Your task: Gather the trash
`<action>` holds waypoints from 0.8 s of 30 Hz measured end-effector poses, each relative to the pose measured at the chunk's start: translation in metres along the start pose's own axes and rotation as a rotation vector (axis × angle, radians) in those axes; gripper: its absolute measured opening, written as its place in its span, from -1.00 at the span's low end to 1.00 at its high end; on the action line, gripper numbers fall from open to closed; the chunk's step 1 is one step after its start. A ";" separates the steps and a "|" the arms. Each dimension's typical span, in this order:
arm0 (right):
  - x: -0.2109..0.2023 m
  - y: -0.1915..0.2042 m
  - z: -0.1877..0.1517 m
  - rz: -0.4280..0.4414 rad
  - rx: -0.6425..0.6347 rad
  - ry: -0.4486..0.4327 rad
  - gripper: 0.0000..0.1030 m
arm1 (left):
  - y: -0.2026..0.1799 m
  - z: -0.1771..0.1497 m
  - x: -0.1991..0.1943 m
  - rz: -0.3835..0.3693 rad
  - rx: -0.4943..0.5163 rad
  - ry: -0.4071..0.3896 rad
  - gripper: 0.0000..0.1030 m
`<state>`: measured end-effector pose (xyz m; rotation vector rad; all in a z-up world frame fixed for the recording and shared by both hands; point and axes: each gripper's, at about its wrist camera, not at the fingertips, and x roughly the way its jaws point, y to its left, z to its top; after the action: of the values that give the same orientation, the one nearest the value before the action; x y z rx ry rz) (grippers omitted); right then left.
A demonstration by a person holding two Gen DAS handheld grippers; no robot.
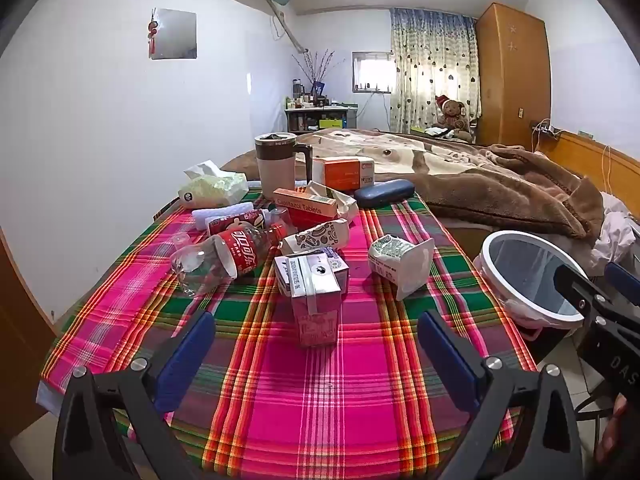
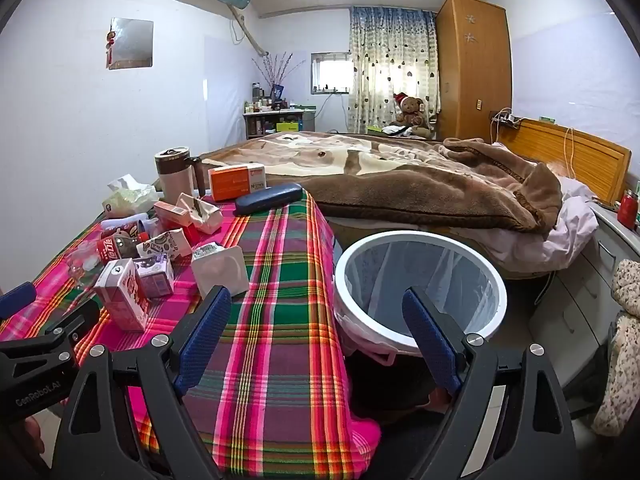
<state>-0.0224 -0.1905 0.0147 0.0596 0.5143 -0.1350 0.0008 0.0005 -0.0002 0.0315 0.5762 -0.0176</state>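
Observation:
Trash lies on a plaid tablecloth (image 1: 280, 400): a pink milk carton (image 1: 316, 304), a white cup on its side (image 1: 400, 260), a patterned carton (image 1: 316, 236), an empty cola bottle (image 1: 224, 258) and a red can (image 1: 236, 222). My left gripper (image 1: 316, 344) is open and empty, just in front of the pink carton. My right gripper (image 2: 316, 320) is open and empty, over the table's right edge beside the white bin (image 2: 420, 276). The bin also shows in the left wrist view (image 1: 528, 276). The pink carton (image 2: 124, 300) and white cup (image 2: 220, 270) show in the right wrist view.
At the back of the table stand a mug (image 1: 276, 160), a tissue pack (image 1: 212, 188), medicine boxes (image 1: 344, 172) and a dark glasses case (image 1: 384, 194). A bed with a brown blanket (image 2: 400, 176) lies behind. A white cabinet (image 2: 600, 280) is at the right.

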 end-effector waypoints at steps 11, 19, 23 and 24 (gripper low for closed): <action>-0.001 0.000 0.002 -0.005 -0.007 -0.002 0.73 | 0.001 -0.001 0.001 0.005 0.006 -0.020 1.00; -0.001 -0.002 0.000 -0.002 -0.003 -0.007 0.73 | 0.003 -0.002 -0.002 0.009 -0.003 -0.018 1.00; -0.001 -0.002 0.000 -0.002 -0.005 -0.007 0.73 | 0.004 -0.002 -0.003 0.009 -0.004 -0.018 1.00; 0.000 -0.001 0.000 -0.002 -0.005 -0.007 0.73 | 0.004 -0.002 -0.003 0.010 -0.005 -0.019 1.00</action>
<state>-0.0228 -0.1919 0.0150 0.0536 0.5080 -0.1359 -0.0027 0.0042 -0.0005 0.0294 0.5569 -0.0072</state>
